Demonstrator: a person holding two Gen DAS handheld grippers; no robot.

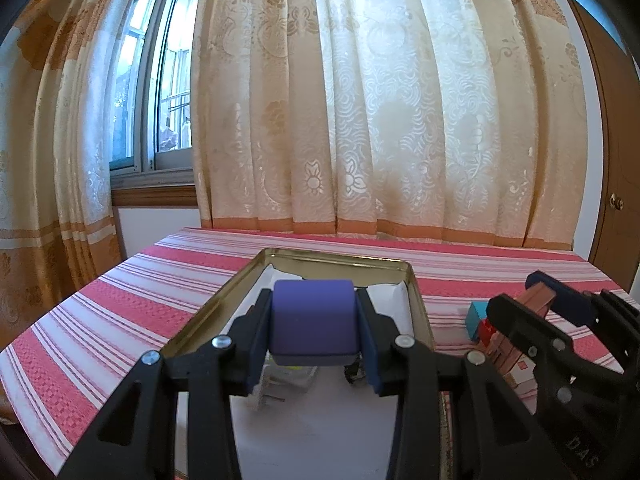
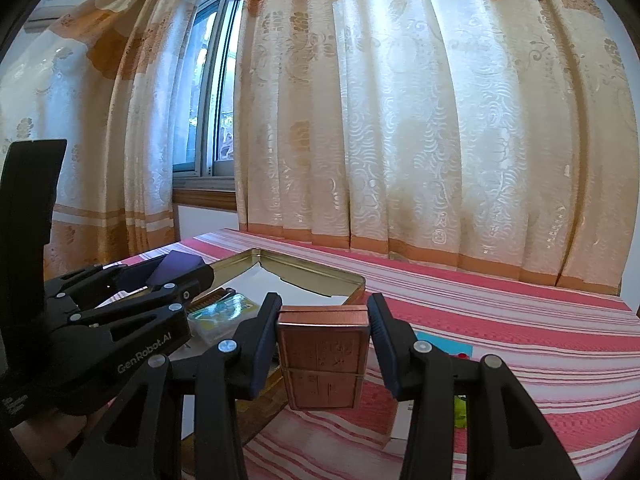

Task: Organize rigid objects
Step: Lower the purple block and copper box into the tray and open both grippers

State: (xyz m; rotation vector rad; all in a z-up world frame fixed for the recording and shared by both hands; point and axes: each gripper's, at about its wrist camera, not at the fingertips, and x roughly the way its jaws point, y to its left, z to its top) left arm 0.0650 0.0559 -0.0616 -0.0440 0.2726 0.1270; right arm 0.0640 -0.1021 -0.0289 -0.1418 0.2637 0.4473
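My left gripper [image 1: 314,295] is shut on a purple block [image 1: 314,322] with rounded edges, held just above an open gold tin [image 1: 344,258] lined with white paper. In the right wrist view that same left gripper [image 2: 188,270] reaches in from the left with the purple block [image 2: 176,266] over the tin [image 2: 320,270]. My right gripper [image 2: 324,300] is shut on a copper-brown embossed case [image 2: 324,356], held upright off the cloth just right of the tin. The left wrist view shows the right gripper [image 1: 520,296] with the case [image 1: 536,300] at the right.
A red and white striped cloth [image 1: 120,300] covers the table. Inside the tin lies a clear plastic box [image 2: 220,314] with green contents. A teal block [image 1: 476,316] and a red piece [image 1: 486,330] lie right of the tin. Curtains and a window stand behind the table.
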